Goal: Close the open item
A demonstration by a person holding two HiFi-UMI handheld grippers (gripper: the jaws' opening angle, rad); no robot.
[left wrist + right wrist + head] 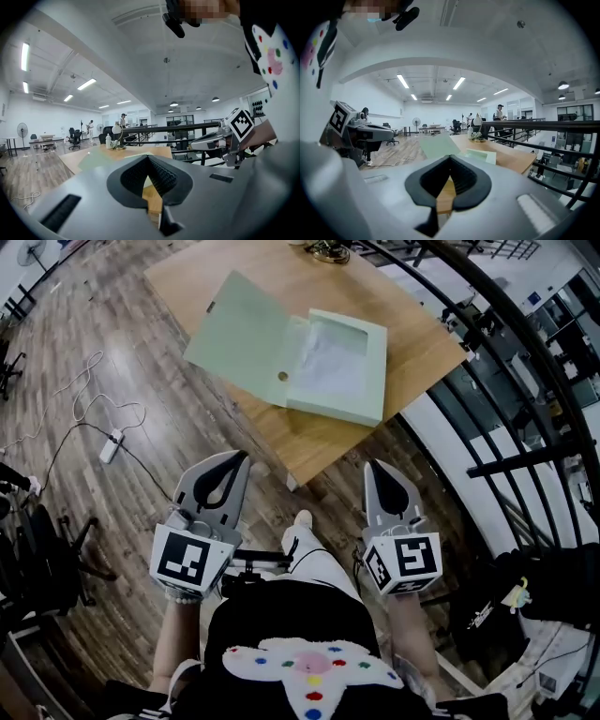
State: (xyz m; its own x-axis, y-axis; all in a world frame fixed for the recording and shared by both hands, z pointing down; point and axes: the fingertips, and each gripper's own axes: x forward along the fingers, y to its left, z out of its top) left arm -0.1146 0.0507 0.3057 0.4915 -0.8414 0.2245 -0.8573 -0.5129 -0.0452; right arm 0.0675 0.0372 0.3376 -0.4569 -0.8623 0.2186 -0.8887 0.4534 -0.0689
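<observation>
Bright, even indoor light throughout; shadows faint. Source: ceiling tubes, upper left of the left gripper view, more at top centre of the right gripper view. Pale glare on wood floor, upper left of head view. Heavy fisheye bending, dark corners. Close to lens, left gripper and right gripper bodies look soft.

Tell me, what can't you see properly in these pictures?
- Head view: the gold thing on the table is cut off by the top edge.
- Head view: paper in the open box, any print too small.
- Left gripper view: box mostly hidden behind the body of the left gripper.
</observation>
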